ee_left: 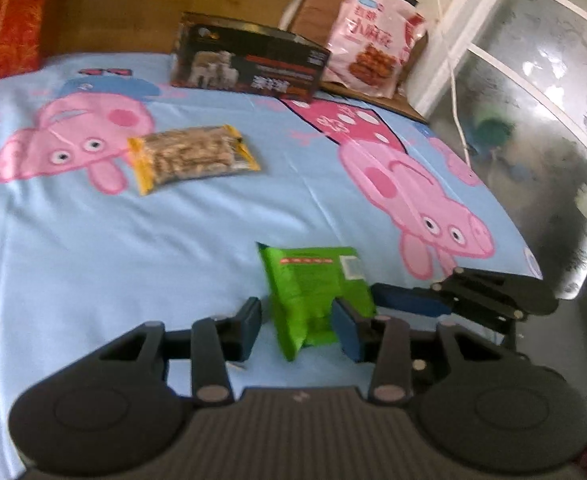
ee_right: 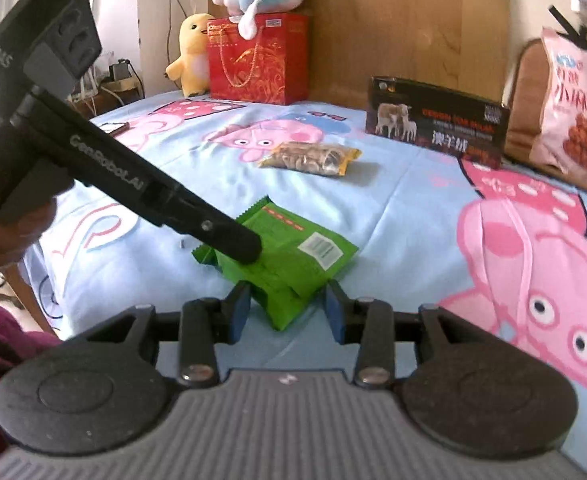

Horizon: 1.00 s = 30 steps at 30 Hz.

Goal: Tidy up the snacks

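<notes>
Green and crinkly, the snack packet (ee_left: 313, 292) lies on the bed sheet (ee_left: 133, 264) between both my gaping grippers, left (ee_left: 299, 330) and right (ee_right: 287, 310), so closing together could tear or flick it away.

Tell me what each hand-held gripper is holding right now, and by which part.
Nothing is clamped yet. Both the left hand-held gripper and the right hand-held gripper are open, each straddling a near end of the green snack packet on the bed.
</notes>
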Available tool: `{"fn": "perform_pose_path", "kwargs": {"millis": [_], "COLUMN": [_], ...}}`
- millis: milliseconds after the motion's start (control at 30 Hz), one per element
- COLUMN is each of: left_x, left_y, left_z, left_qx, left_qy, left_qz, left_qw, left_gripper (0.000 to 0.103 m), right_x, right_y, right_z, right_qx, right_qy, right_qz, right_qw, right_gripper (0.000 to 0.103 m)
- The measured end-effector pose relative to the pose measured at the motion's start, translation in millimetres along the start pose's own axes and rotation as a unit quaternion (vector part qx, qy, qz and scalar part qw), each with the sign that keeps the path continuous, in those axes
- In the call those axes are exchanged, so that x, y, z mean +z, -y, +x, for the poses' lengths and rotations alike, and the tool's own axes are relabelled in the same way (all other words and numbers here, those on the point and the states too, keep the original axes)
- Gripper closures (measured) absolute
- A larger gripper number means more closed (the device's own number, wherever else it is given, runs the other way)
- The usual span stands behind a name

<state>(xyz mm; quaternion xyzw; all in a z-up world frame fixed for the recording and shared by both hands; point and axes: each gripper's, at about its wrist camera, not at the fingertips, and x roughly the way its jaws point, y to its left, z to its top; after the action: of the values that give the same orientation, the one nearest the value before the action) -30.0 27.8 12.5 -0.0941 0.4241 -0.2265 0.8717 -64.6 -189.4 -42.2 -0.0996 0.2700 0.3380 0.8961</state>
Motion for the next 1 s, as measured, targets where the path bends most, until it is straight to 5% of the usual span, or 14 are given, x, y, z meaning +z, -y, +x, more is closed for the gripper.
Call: {"fn": "perform_pose_path", "kwargs": {"millis": [200,333,500,767,1000], "left_x": [-0.3,-0.3,16.1,120.7,234.6], "left_y": [-3.4,-4.0,-5.1,-11.4,-41.6], "left_z": [-0.5,7.1,3.3,12.8,61.8], "left_qx": [-0.002,-0.05,-0.055,-0.062,-0.047], "left_qy": [0.005,-0.009,0.01,0.088,0.138], "left_qz": [-0.002,-0.011,-0.009,0.038,0.008], "left_qw": [1.0,0.9987,0.9984,0.9934,0.9892], "left_gripper": [0.056,0.066,0.066,0.066,0.062], "right_x": [-2.1,-2.7,11.6,77.7,158.4], "right_y": [0.6,-0.4,1.6,46.5,121.9], "right_z": [-2.3,-1.8,-1.1,16.8,84.7], "right_qx": [-0.006,-0.002,-0.001,-0.041,-0.08], "right_qy": [-0.005,-0.003,0.004,0.079,0.12], "right_qz": [-0.005,-0.003,-0.001,0.012,0.056], "right_qw": [1.0,1.0,1.0,0.996,0.988], "right_gripper": [0.056,0.059,0.065,0.065,0.065]}}
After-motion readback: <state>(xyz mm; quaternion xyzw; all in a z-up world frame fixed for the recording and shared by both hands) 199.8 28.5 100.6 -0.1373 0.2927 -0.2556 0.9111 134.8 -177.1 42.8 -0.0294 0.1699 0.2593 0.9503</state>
